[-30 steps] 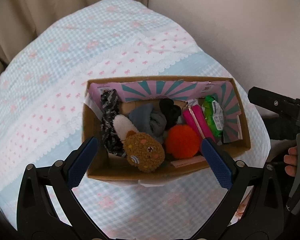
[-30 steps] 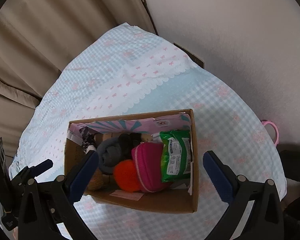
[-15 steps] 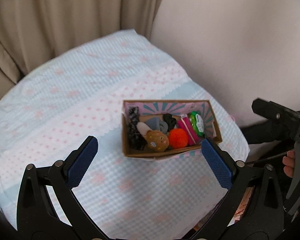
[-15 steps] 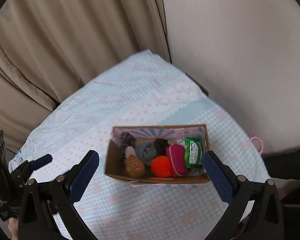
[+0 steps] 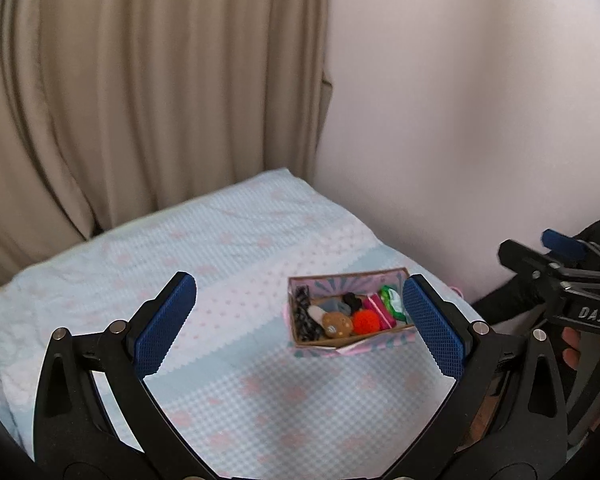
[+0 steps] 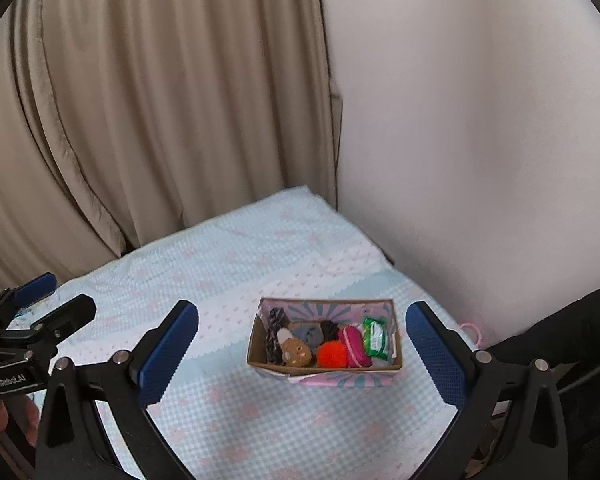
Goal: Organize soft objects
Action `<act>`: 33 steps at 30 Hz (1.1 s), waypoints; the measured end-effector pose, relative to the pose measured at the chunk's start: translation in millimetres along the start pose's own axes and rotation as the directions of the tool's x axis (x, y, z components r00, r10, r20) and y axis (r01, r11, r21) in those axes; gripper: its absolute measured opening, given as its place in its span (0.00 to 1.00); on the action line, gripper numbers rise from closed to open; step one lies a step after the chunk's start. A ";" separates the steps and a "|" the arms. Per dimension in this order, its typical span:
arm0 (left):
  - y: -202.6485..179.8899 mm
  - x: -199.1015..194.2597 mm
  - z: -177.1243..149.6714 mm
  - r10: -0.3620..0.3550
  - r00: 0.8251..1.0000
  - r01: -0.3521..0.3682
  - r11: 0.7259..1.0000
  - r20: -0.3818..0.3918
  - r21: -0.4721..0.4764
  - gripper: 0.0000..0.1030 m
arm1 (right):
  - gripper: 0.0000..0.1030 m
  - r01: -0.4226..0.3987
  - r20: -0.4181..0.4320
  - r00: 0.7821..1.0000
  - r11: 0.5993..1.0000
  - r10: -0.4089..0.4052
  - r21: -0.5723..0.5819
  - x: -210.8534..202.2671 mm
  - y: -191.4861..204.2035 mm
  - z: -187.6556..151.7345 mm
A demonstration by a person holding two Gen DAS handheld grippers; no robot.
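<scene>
A cardboard box (image 5: 356, 340) (image 6: 324, 366) stands on the bed. It holds several soft things: a brown plush (image 6: 297, 353), an orange pom-pom (image 6: 332, 354), a pink pouch (image 6: 354, 346), a green packet (image 6: 375, 338), grey and black cloth. My left gripper (image 5: 298, 328) is open and empty, held well back from the box. My right gripper (image 6: 302, 354) is open and empty, also well back and above the bed. Each gripper shows at the edge of the other's view.
The bed has a light blue and white checked cover (image 6: 260, 412) with pink bows. Beige curtains (image 6: 140, 100) hang behind it. A plain wall (image 6: 480, 140) is at the right. A pink loop (image 6: 471, 330) lies at the bed's right edge.
Both grippers have pulled far back and up from the box, which now looks small. Both stay open and empty. The box contents have not moved.
</scene>
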State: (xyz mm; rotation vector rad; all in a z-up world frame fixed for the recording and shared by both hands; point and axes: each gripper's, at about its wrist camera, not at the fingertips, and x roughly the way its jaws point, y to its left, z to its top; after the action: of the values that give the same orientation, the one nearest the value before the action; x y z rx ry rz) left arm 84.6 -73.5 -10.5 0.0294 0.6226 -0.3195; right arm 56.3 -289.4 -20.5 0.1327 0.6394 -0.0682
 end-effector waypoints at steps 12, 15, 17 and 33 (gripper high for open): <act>3.2 -45.7 -18.0 0.003 0.995 -0.002 1.000 0.101 -0.008 1.00 | 1.00 0.064 0.135 0.989 0.998 -0.060 -0.021 -52.2 21.1 -20.3; 1.5 -52.7 -18.8 0.009 0.993 -0.009 1.000 0.115 -0.005 1.00 | 1.00 0.061 0.148 0.987 0.998 -0.057 -0.018 -55.2 20.1 -20.3; 1.4 -56.9 -18.9 0.015 0.992 -0.015 1.000 0.123 -0.003 1.00 | 1.00 0.059 0.159 0.986 0.998 -0.056 -0.014 -58.7 19.3 -20.8; 0.0 -68.2 -20.4 0.043 0.987 -0.041 0.999 0.157 -0.017 1.00 | 1.00 0.045 0.172 0.984 0.999 -0.043 -0.010 -62.9 18.2 -20.6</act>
State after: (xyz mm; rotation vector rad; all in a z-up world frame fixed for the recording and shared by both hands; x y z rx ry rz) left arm 20.8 -51.5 12.3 0.0042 0.4668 -0.2741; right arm -4.3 -267.0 2.6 0.0977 0.4700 -0.1165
